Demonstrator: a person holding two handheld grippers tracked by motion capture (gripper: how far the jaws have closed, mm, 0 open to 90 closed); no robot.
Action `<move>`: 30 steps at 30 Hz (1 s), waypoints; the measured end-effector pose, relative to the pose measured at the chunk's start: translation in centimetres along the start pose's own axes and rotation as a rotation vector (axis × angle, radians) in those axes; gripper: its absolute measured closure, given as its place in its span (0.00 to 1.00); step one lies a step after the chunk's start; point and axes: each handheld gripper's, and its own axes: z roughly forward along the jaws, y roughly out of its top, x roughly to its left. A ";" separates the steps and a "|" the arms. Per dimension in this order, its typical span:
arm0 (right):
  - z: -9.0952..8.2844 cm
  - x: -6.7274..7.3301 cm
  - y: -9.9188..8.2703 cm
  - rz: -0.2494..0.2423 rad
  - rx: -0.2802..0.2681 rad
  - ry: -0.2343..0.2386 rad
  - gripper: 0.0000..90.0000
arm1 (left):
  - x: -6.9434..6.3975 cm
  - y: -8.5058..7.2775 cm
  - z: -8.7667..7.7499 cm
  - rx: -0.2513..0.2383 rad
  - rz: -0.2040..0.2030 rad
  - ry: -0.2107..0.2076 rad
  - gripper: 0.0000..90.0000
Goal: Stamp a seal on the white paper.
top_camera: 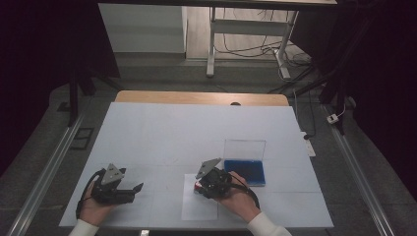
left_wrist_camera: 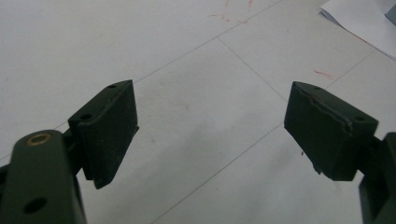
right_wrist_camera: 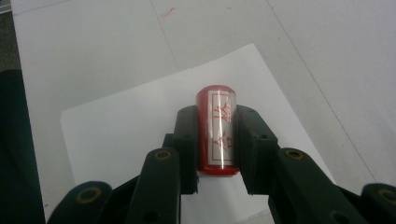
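Your right gripper (right_wrist_camera: 217, 154) pinches a red cylindrical stamp (right_wrist_camera: 217, 128).
It sits over the white paper sheet (top_camera: 189, 204) at the bench's (top_camera: 162, 132) 6 o'clock; the blue ink pad (top_camera: 248, 170) lies toward 3 o'clock. Your left gripper (left_wrist_camera: 210, 135) is spread, empty.

I saw a red cylinder (right_wrist_camera: 217, 130) with a white label bearing red characters, lying on a white paper sheet (right_wrist_camera: 116, 126). The table cover (top_camera: 162, 132) was pale white with faint red marks. At two o'clock of the cylinder sat a blue-based box (top_camera: 245, 170) with a clear lid.
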 end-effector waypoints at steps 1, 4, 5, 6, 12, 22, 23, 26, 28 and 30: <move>0.0 0.0 0.0 0.003 0.002 0.000 0.79 | 0.0 0.0 0.0 0.000 0.000 0.000 0.20; 0.0 -0.1 0.0 0.003 0.003 0.002 0.79 | 0.0 0.0 0.0 -0.001 0.000 0.000 0.20; 0.1 0.0 0.0 0.003 0.002 0.001 0.79 | 0.0 0.0 0.0 -0.001 0.000 0.000 0.20; 0.1 0.0 0.0 0.005 0.006 0.001 0.79 | 0.0 0.0 -0.1 -0.001 0.000 0.000 0.20; 0.1 0.1 0.0 0.006 0.009 -0.004 0.79 | -0.1 0.0 0.0 0.002 0.000 -0.001 0.20; 0.1 0.1 -0.2 0.003 -0.011 -0.008 0.79 | -0.1 -0.1 -0.1 0.003 -0.002 0.003 0.20; 0.1 0.0 -0.2 0.004 -0.011 -0.004 0.79 | -0.1 -0.1 -0.1 0.002 -0.002 0.005 0.20; 0.1 0.0 -0.2 0.005 -0.009 -0.002 0.79 | 0.0 -0.1 -0.1 0.003 -0.002 0.003 0.20; 0.1 0.0 -0.2 0.004 -0.007 -0.002 0.79 | 0.0 -0.1 -0.1 0.000 -0.003 0.002 0.20; 0.1 0.0 -0.2 0.004 -0.007 -0.001 0.79 | 0.0 -0.1 -0.1 -0.001 -0.005 0.002 0.20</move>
